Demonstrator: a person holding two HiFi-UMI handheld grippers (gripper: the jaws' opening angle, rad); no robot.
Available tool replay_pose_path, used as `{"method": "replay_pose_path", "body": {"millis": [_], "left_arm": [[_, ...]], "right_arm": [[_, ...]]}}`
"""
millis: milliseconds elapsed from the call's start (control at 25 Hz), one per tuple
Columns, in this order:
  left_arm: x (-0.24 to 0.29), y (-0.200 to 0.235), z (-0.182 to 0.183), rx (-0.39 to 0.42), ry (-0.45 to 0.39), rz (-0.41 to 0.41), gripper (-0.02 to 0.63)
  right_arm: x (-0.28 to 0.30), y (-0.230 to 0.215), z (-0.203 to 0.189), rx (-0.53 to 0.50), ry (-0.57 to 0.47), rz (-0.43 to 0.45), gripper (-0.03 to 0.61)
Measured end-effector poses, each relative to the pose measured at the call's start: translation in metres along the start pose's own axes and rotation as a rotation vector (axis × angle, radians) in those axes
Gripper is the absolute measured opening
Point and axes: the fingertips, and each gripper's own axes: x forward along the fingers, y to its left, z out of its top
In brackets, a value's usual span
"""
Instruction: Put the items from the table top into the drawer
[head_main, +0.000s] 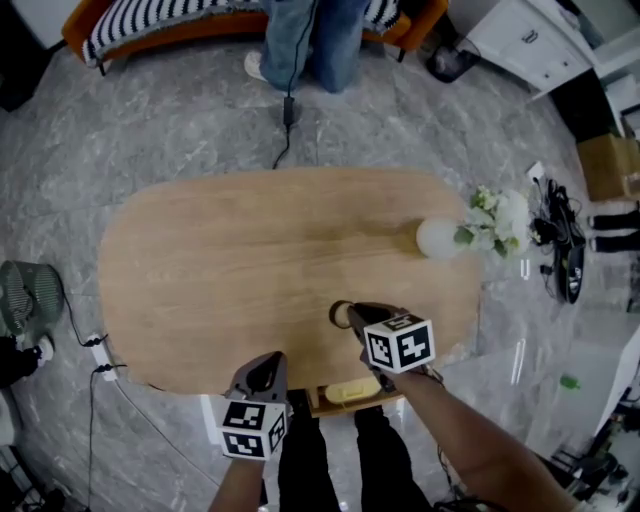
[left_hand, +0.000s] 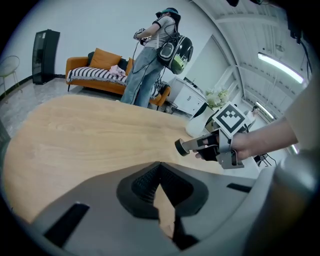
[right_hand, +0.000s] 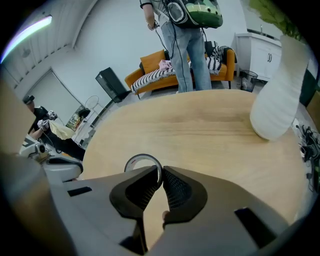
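A roll of tape (head_main: 341, 314) hangs just above the wooden table (head_main: 220, 260) near its front edge, with my right gripper (head_main: 354, 314) shut on its rim. In the right gripper view the ring (right_hand: 132, 161) stands on edge, its wall pinched between the pads (right_hand: 150, 186). The left gripper view shows the same tape roll (left_hand: 181, 147) held out over the tabletop. My left gripper (head_main: 264, 364) sits at the table's front edge, left of the right one, jaws closed tip to tip with nothing between them (left_hand: 160, 165). Below the edge an open drawer (head_main: 322, 406) holds a yellow item (head_main: 352, 391).
A white vase (head_main: 438, 238) with flowers (head_main: 497, 222) stands at the table's right end. A person (head_main: 312, 40) stands beyond the far edge, before an orange sofa (head_main: 150, 30). A fan (head_main: 25, 295) and cables (head_main: 100, 358) lie on the floor at left.
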Motion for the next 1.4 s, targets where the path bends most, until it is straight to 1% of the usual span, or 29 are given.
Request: {"method": "replay_pose_path", "body": {"millis": [160, 280, 440, 640, 840, 1160, 1400], "left_arm": [[0.008, -0.019, 0.011, 0.004, -0.035, 0.003, 0.000], [0.009, -0.035, 0.011, -0.011, -0.049, 0.020, 0.000], [0.013, -0.056, 0.010, -0.010, -0.056, 0.033, 0.000], [0.017, -0.083, -0.004, -0.022, -0.054, 0.047, 0.000], [0.024, -0.112, -0.019, -0.018, -0.047, 0.049, 0.000], [0.041, -0.155, -0.040, -0.021, -0.046, 0.040, 0.000], [0.051, -0.177, -0.057, -0.031, -0.046, 0.048, 0.000]], "right_arm": [[-0.017, -0.007, -0.005, -0.013, -0.006, 0.018, 0.055], [-0.032, -0.010, -0.010, -0.026, -0.013, 0.039, 0.056], [-0.049, -0.020, -0.013, -0.046, -0.021, 0.060, 0.057], [-0.068, -0.036, -0.028, -0.064, -0.022, 0.077, 0.057], [-0.088, -0.059, -0.045, -0.061, -0.027, 0.080, 0.056], [-0.116, -0.097, -0.093, -0.058, -0.003, 0.083, 0.057], [-0.125, -0.115, -0.122, -0.050, 0.016, 0.096, 0.057]]}}
